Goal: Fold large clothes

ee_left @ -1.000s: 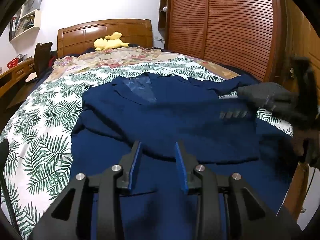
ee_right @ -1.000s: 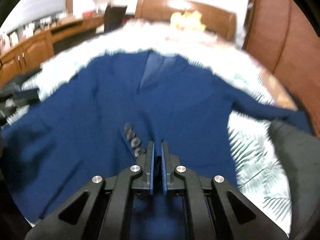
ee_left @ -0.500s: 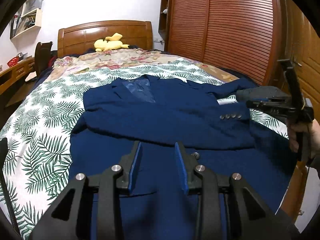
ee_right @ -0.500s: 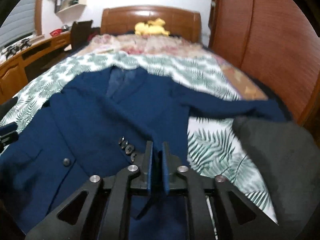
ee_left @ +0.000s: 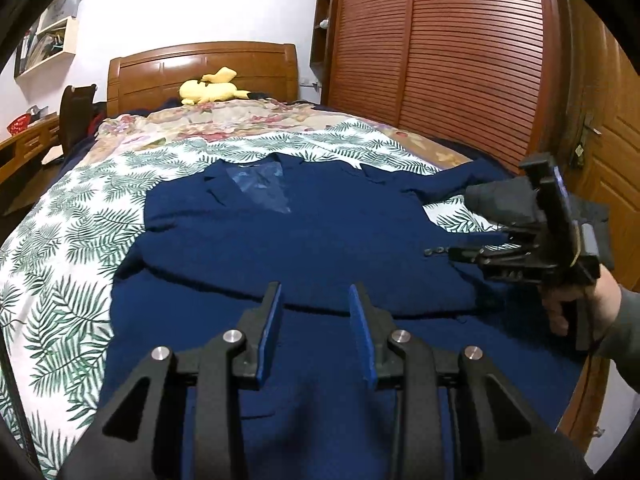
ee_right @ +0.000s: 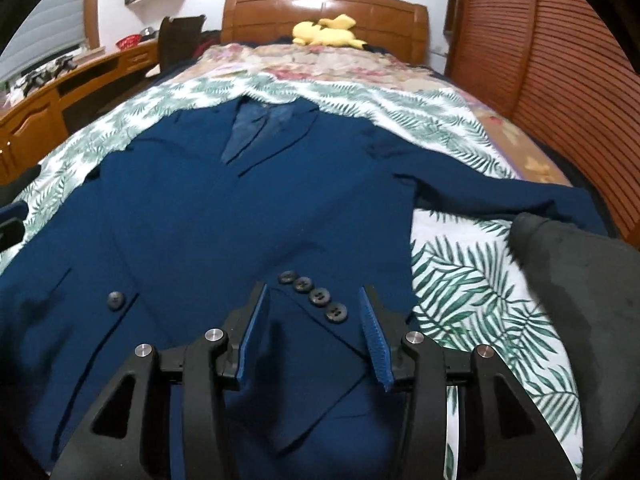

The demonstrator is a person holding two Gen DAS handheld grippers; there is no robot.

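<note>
I see the navy jacket [ee_right: 248, 216] spread flat on the bed [ee_right: 460, 264], my right tongs [ee_right: 314, 334] gaping wide over its sleeve buttons [ee_right: 312, 296], my left tongs [ee_left: 316, 334] wide above its hem, both empty.

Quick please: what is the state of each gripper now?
Left gripper: open, holding nothing.
Right gripper: open, above the sleeve, holding nothing.

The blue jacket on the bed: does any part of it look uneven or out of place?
Yes. On the blue jacket, one sleeve is folded across the front, cuff buttons up, while the other sleeve lies stretched out sideways over the leaf-print sheet, toward a dark grey cloth.
</note>
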